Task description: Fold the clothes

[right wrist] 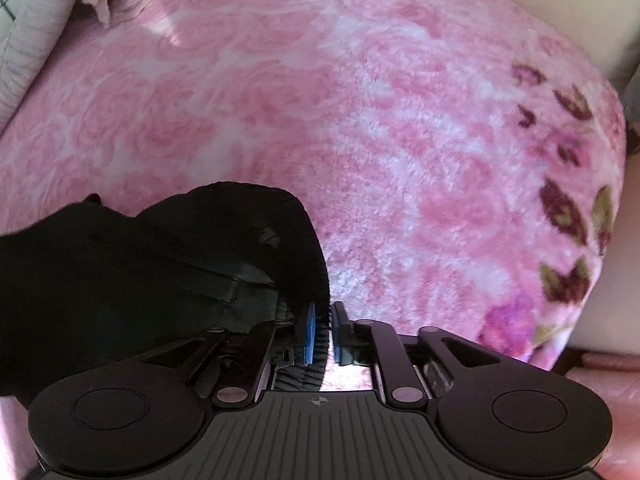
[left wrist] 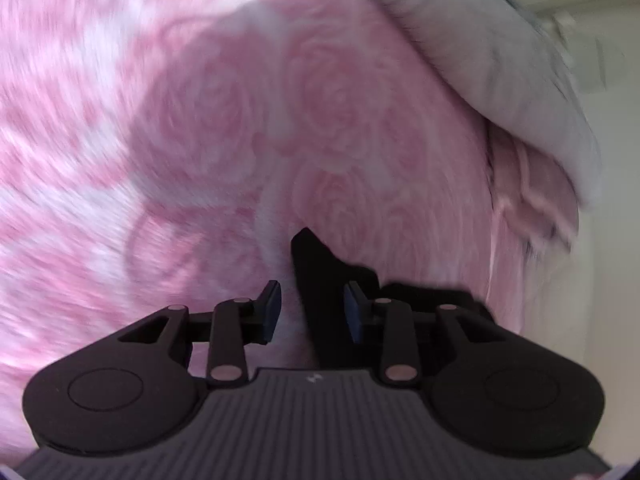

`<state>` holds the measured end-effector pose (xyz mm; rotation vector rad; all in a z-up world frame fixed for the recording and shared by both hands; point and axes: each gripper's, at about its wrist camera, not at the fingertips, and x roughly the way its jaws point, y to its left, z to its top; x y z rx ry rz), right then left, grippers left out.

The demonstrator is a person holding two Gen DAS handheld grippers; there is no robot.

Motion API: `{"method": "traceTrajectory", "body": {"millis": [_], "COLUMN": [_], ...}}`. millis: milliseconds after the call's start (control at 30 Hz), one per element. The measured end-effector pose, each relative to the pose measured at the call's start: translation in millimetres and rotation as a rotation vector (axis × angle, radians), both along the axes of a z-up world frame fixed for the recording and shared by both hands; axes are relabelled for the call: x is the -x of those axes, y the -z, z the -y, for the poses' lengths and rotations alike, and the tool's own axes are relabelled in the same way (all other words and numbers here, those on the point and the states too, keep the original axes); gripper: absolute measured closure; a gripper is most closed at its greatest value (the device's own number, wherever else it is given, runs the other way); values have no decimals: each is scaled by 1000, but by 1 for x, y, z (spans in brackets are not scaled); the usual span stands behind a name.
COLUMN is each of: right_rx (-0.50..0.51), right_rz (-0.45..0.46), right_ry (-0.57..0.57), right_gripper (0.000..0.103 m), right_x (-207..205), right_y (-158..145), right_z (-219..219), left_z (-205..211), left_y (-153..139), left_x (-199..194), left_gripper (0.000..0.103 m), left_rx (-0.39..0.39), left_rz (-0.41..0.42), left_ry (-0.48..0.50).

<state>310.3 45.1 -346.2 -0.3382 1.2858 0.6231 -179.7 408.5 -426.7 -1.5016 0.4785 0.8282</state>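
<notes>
A black garment (right wrist: pixel 160 272) lies bunched on the pink fleece blanket (right wrist: pixel 360 140), at the lower left of the right wrist view. My right gripper (right wrist: pixel 324 332) is shut on the garment's ribbed edge, pinched between its blue pads. In the left wrist view a pointed black corner of the garment (left wrist: pixel 320 280) stands between the fingers of my left gripper (left wrist: pixel 312 312). Those jaws are apart and the cloth touches the right pad only. The view is motion-blurred.
The pink rose-patterned blanket (left wrist: pixel 200 140) covers the bed. A grey pillow (left wrist: pixel 500 80) and a pink folded cloth (left wrist: pixel 532 200) lie at the bed's far right edge. The blanket's flowered border (right wrist: pixel 568 208) runs along the right, with floor beyond it.
</notes>
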Motion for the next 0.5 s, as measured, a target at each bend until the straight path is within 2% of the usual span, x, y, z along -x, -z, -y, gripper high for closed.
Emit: {"method": "traceTrajectory", "body": {"millis": [67,100,133,167,233,267,300,333,433,500], "right_rx": [-21,-35,-48,-75,-135,-151,-166,-180,-264,-332], "right_rz": [-14,-16,-17,-27,-70,-90,-108,-126,-43,-14], "right_ry": [40,59,78,101,129,114,96,78,-58,-122], "right_gripper": [80,70,64,56,55,60,80,93,99,101], "right_x": [-8,-11,-14,-17,-23,-22,-22,-21,-4,10], "right_y": [4,4,5,7,12,13,13,13,-18,-43], "right_z": [1,2,3,3,3,0,-3,-7,-30,-47], "left_z": [0,2,6,9,13,14,13,12,6,-1], "left_y": [15,17,13,9,-7,-19,-36,-58,-136,-186], "left_x": [-11,-16,-18,-20,-18,-12,-3,10,56,86], "left_gripper": [78,84,97,100,101,101,101,101,101,101], "left_rx": [66,73,44,14,-52,-86,-124,-178,-340,-388], "left_rz": [36,41,27,13,-23,-38,-48,-62,-105,-165], "left_ry": [-17,-18,-11,-4,15,20,16,12,-1,20]}}
